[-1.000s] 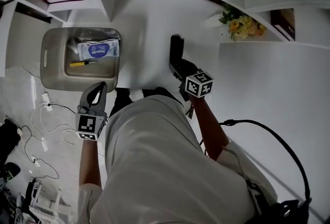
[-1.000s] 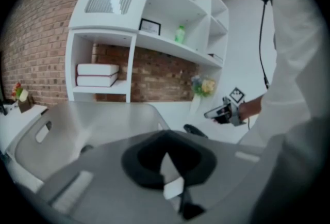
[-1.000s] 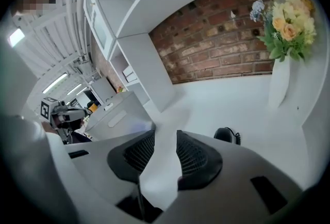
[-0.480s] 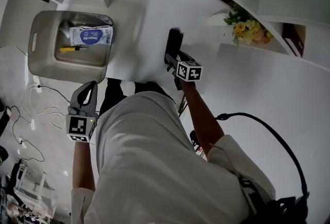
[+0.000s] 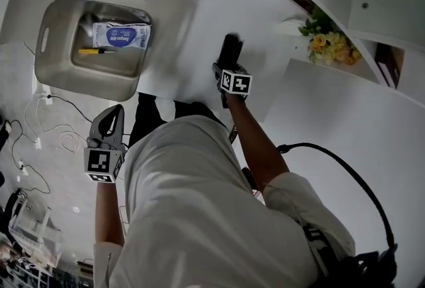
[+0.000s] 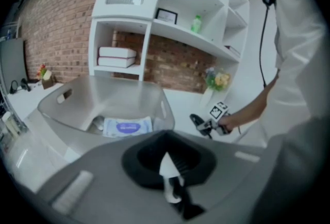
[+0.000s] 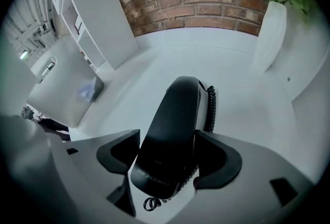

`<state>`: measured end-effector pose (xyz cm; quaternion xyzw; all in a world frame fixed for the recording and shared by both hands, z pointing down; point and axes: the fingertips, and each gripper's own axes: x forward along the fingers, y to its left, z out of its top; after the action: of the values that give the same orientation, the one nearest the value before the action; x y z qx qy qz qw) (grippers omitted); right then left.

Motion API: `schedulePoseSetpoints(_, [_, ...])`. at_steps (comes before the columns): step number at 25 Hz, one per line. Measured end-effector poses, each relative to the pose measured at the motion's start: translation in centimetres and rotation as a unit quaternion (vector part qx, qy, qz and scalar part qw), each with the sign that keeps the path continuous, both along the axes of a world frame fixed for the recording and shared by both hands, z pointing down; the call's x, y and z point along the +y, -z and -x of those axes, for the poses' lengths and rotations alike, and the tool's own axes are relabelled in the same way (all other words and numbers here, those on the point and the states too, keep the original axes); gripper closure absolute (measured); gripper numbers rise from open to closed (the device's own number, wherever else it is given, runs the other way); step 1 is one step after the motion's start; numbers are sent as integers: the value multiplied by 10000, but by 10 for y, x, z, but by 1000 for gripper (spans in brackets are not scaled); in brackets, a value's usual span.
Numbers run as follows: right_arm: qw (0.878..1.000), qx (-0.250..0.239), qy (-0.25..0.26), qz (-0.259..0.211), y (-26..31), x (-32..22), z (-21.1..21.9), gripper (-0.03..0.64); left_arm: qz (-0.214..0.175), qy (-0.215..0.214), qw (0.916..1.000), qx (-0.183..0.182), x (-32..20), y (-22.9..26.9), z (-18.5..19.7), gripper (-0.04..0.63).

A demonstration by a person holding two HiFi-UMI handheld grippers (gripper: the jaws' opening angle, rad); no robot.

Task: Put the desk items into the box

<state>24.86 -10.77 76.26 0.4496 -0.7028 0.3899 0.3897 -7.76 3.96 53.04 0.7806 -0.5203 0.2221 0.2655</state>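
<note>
Handset [image 7: 172, 114], glossy black plastic with a rounded back and a springy coiled cord [image 7: 210, 109], lies on the smooth white desk [image 7: 242, 109] directly between the jaws of my right gripper [image 7: 166, 161]. Those jaws have just been opening and stand wide, not pinching it. My left gripper [image 6: 170, 187] is closed tight on nothing. Ahead of it, slightly to the left, sits the grey round-cornered plastic box [image 6: 118, 96], with a soft wipes pack [image 6: 128, 126] lying inside.
</note>
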Motion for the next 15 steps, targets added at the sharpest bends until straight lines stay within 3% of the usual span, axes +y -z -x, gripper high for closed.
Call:
schedulePoseSetpoints(10, [9967,668,-396,244,-28,0,1,304,136,333,9993,21,20,-6,2,592])
schedulePoseSetpoints(15, [9975,567,-378,204,-25,-1,-4,308,127,433,9990,16,23,-6,0,592])
